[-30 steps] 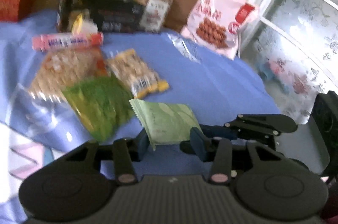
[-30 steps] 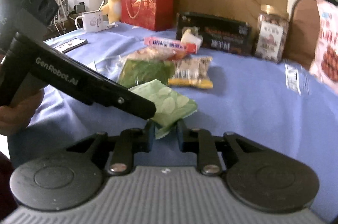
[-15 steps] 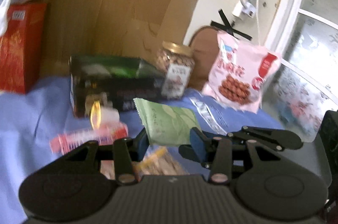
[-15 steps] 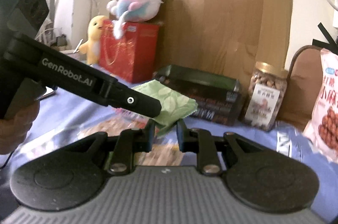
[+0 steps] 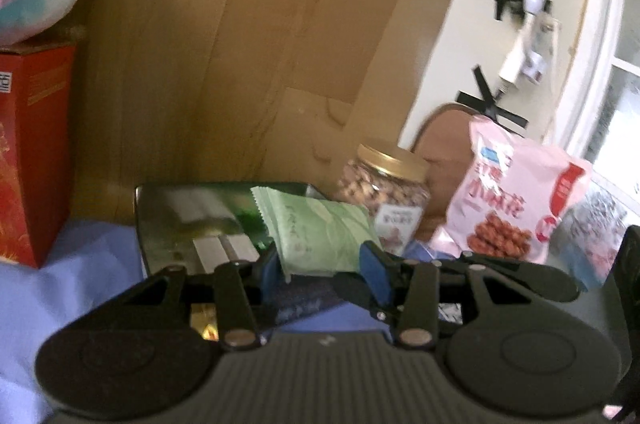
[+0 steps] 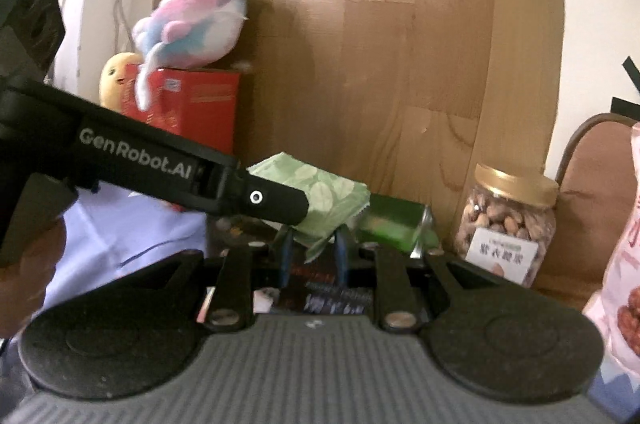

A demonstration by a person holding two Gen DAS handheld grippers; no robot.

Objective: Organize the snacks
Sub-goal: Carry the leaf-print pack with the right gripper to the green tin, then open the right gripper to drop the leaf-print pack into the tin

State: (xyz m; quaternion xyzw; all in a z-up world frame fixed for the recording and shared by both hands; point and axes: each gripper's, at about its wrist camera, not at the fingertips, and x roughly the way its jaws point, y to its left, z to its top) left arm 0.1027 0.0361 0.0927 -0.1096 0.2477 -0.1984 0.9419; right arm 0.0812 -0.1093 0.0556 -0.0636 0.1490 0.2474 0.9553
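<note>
A pale green snack packet (image 5: 320, 236) with a leaf print hangs above the blue tablecloth (image 5: 60, 284), held from two sides. My left gripper (image 5: 323, 268) is shut on its near edge, blue pads pressing both sides. My right gripper (image 6: 313, 253) is shut on the packet's lower corner (image 6: 320, 200). In the right wrist view the left gripper's black finger (image 6: 276, 202) crosses over the packet from the left. Just behind the packet lies a dark green tin box (image 5: 192, 220).
A gold-lidded nut jar (image 5: 384, 184) and a pink snack bag (image 5: 516, 200) stand at the back right. A red box (image 6: 192, 112) with a plush toy (image 6: 192, 24) on top sits at the back left. A wooden board (image 5: 240, 64) leans behind. A hand (image 6: 24, 276) shows at the left edge.
Both grippers have risen and moved toward the back of the table with the green packet. The loose packets on the cloth dropped out of view; tin, jar and pink bag loom closer.
</note>
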